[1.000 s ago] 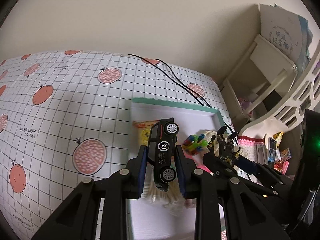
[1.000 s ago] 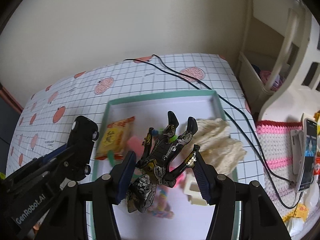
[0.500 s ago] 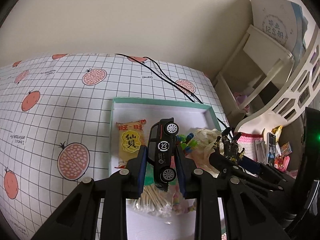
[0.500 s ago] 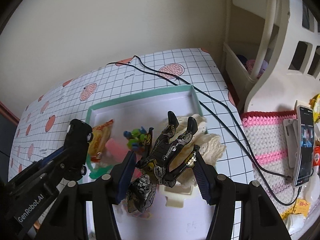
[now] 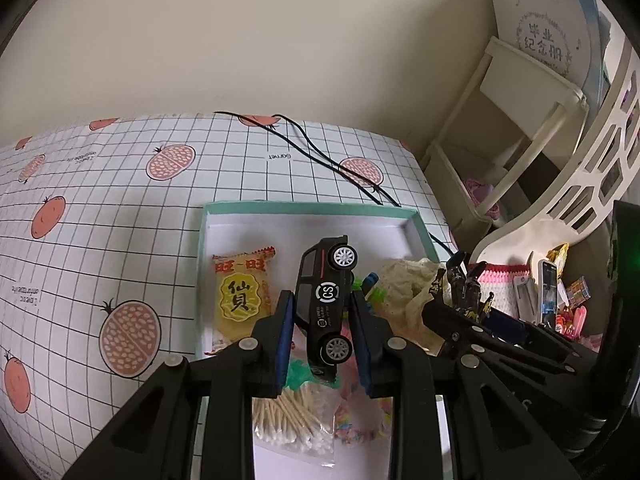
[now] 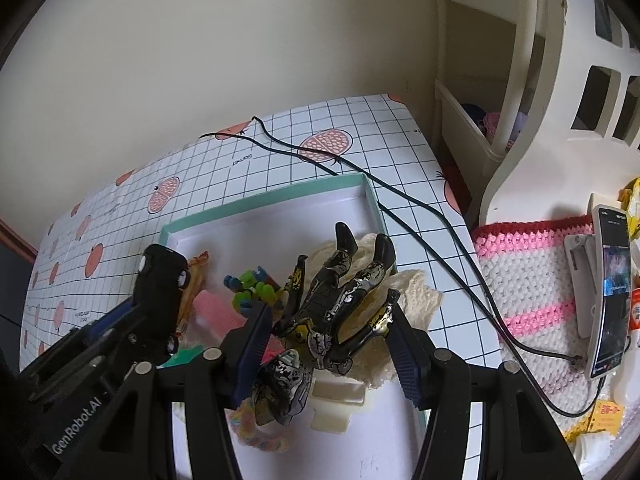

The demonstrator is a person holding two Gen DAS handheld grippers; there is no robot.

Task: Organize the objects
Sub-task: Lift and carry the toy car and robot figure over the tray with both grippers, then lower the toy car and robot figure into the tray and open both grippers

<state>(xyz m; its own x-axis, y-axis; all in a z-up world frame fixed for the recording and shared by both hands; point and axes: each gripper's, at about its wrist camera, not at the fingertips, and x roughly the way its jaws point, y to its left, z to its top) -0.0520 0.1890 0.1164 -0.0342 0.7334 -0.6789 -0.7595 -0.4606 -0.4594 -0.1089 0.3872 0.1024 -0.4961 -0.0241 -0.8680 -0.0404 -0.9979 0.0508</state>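
Note:
My left gripper (image 5: 323,312) is shut on a black toy car (image 5: 326,300), held nose-up on its side above the teal-rimmed white tray (image 5: 304,209). My right gripper (image 6: 327,322) is shut on a black, silver and gold action figure (image 6: 332,312), legs pointing away, also above the tray (image 6: 264,200). The car (image 6: 160,280) and left gripper show at the left of the right wrist view; the figure (image 5: 460,288) shows at the right of the left wrist view. In the tray lie a yellow snack packet (image 5: 240,296), cream cloth (image 5: 404,292), cotton swabs (image 5: 292,420) and green-blue toy pieces (image 6: 252,284).
A black cable (image 6: 400,200) runs across the fruit-patterned table cover (image 5: 100,220) past the tray's right side. A cream shelf unit (image 5: 512,128) stands at the right. A phone on a stand (image 6: 610,288) rests on a pink-and-white crocheted mat (image 6: 532,280).
Both grippers have drifted rightward over the tray while still holding their toys; the snack packet and tray now sit further left in each view.

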